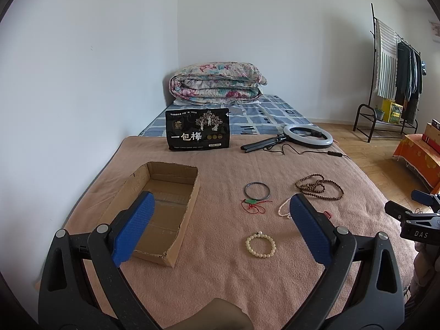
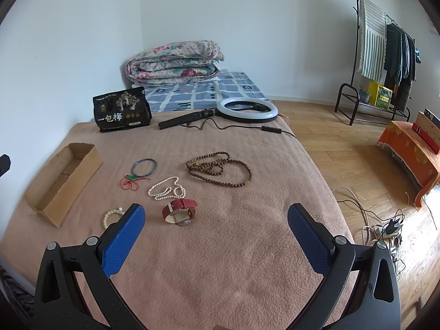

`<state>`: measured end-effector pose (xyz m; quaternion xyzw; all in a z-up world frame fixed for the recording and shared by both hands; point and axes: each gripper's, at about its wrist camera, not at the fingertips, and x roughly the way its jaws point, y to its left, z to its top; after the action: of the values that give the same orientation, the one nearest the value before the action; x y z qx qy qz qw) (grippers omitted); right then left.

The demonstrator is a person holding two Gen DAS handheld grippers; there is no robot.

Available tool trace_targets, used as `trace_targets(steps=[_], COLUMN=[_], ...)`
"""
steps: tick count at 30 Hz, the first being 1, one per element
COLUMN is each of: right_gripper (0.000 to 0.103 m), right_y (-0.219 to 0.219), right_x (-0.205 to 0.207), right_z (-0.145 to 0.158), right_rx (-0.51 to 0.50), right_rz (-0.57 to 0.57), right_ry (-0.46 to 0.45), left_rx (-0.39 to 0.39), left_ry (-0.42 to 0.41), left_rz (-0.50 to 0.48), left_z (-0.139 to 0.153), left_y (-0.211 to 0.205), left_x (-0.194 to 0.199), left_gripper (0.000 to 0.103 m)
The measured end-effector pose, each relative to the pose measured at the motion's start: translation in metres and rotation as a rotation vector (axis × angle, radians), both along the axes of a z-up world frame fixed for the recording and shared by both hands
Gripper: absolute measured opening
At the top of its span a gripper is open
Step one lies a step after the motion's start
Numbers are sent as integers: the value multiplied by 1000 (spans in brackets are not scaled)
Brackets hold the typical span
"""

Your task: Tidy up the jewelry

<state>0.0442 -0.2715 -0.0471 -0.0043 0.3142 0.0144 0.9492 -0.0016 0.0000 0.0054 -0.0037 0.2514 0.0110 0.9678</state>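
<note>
- On the pink blanket (image 2: 220,261), all jewelry lies loose; the cardboard box (image 1: 189,206) holds nothing yet.
- My left gripper (image 1: 221,211) and right gripper (image 2: 216,221) hover spread, holding nothing.
- Next, I judge: pinch the cream bead bracelet (image 1: 260,245), nearest the box.

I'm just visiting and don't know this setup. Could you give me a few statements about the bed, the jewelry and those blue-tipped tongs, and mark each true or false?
1. The cardboard box has jewelry in it. False: it shows only bare cardboard inside.
2. The left gripper is open and holds nothing. True.
3. The red-strapped watch lies inside the box. False: it lies on the pink blanket, apart from the box.
4. The right gripper is open. True.
5. The brown bead necklace hangs on the clothes rack. False: it lies on the blanket.
</note>
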Motion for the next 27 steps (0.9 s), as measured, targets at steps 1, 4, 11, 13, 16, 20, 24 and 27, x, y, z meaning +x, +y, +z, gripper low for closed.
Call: trace_targets(steps=[1,4,11,13,16,20,24,27], right_gripper=[103,103,103,103,103,103,103,103], right_y=[0,0,0,0,1,4,4,4], right_x=[0,0,0,0,0,0,-1,0], right_z=[0,0,0,0,0,-1,-2,-3], right_rx=[2,1,1,1,0,-2,-1,0], right_rz=[0,0,0,1,2,4,8,12], right_ry=[1,1,1,3,3,6,8,11], left_rx=[0,0,0,-1,-1,0,0,0], left_ry=[0,-1,-1,-1,-2,0,2,2], left_rz=[0,1,0,0,1,0,0,0], left_z=[-1,-1,-1,-1,-1,-1,2,1], left_y=[0,0,0,0,0,0,3,3], left_x=[0,0,0,0,0,0,1,1], left_gripper=[100,100,100,100,100,100,100,100])
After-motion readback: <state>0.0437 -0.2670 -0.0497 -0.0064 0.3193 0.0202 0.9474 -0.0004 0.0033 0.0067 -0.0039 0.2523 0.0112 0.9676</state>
